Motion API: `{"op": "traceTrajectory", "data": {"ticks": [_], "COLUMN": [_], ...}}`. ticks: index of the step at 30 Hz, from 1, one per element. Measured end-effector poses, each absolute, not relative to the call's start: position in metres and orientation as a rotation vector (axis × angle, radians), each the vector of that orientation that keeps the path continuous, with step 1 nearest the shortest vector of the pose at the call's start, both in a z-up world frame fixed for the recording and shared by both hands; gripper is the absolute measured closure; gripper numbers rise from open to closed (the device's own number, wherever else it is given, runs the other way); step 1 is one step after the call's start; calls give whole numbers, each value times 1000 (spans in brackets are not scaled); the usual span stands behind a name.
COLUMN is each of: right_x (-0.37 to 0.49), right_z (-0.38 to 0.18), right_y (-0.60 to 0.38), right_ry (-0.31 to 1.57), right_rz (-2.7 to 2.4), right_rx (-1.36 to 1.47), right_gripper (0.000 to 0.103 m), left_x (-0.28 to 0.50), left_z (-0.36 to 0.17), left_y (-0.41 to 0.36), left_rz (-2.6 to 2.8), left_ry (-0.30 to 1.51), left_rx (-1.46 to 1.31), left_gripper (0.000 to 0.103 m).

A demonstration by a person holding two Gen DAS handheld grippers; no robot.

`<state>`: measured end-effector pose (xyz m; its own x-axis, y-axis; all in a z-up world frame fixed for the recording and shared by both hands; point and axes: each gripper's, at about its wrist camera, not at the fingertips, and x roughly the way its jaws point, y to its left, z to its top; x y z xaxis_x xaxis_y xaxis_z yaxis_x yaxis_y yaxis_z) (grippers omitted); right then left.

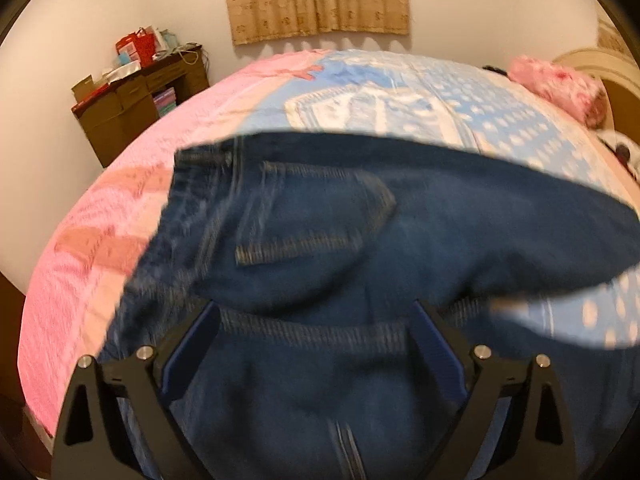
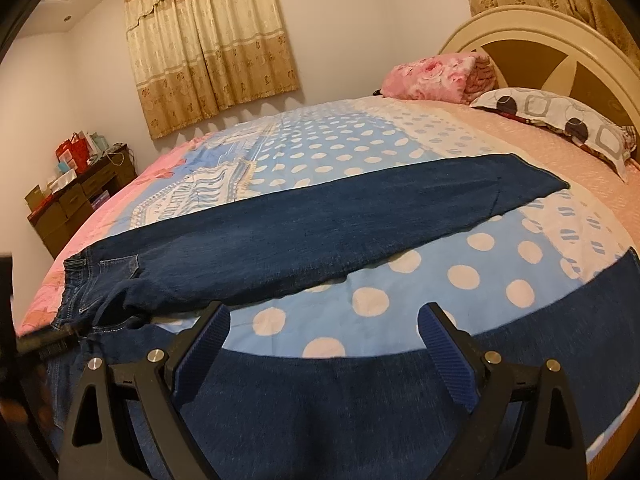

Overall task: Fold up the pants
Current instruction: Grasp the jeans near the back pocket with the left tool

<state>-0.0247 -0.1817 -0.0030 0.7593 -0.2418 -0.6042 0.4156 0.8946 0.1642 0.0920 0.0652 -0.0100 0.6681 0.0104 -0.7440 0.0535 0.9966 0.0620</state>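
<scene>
Left wrist view: left tool [image 1: 316, 332] spread above jeans [image 1: 360, 216] waistband; legs running rightward along bed [image 1: 80, 240].

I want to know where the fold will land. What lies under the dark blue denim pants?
Under the dark blue denim pants lies the light blue quilt with white polka dots, which spreads around both legs. The part of the quilt directly beneath the denim is covered, so nothing there can be seen.

Polka-dot bedspread [image 2: 400, 280], beige curtains [image 2: 208, 48], cluttered brown desk [image 1: 132, 100], patterned pillow [image 2: 560, 124].
</scene>
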Motion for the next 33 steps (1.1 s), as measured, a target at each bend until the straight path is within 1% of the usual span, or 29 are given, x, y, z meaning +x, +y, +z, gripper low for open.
{"op": "traceTrajectory", "data": {"ticks": [3, 5, 6, 9, 11, 14, 18, 21, 23, 24, 26, 29, 30, 31, 33], "right_x": [-15, -7, -4, 6, 10, 15, 20, 23, 22, 21, 21, 27, 30, 31, 32], "right_z": [-4, -2, -2, -1, -2, -5, -15, -19, -20, -21, -22, -21, -19, -17, -12], "right_y": [-186, -188, -189, -192, -195, -205, -223, -232, -236, -238, -242, -252, -256, -258, -260], "right_ry": [616, 615, 616, 620, 625, 635, 664, 668, 663, 662, 664, 679, 683, 682, 672], "right_rz": [-355, -352, -352, -346, -345, -344, -348, -351, -358, -358, -348, -325, -327, -332, -344], "right_rx": [293, 285, 280, 254, 238, 232, 267, 286, 286, 289, 297, 311, 306, 299, 277], "right_gripper": [7, 7, 7, 7, 7, 7, 7, 7, 7, 7, 7, 7, 7, 7, 7], "left_x": [129, 165, 186, 230, 254, 279, 291, 299, 303, 303, 297, 288, 287, 287, 292], "left_z": [2, 5, 4, 2, -3, -17, -31, -34, -35, -33, -22, -7, -5, -4, -3], "left_y": [68, 70, 71, 70, 67, 62, 59, 49, 43, 40, 30, 7, 2, -2, 3], "left_rz": [36, 106, 141, 251, 311, 431, 601, 634, 617, 589, 489, 318, 271, 219, 105], "left_ry": [823, 850, 869, 892, 924, 1002, 1006, 982, 989, 994, 950, 848, 828, 811, 801], "left_rx": [38, -29, -81, -185, -231, -311, -377, -313, -231, -195, -91, 144, 221, 292, 370], "left_gripper": [6, 6, 7, 13, 13, 14, 16, 16, 20, 25, 26, 22, 17, 15, 16]}}
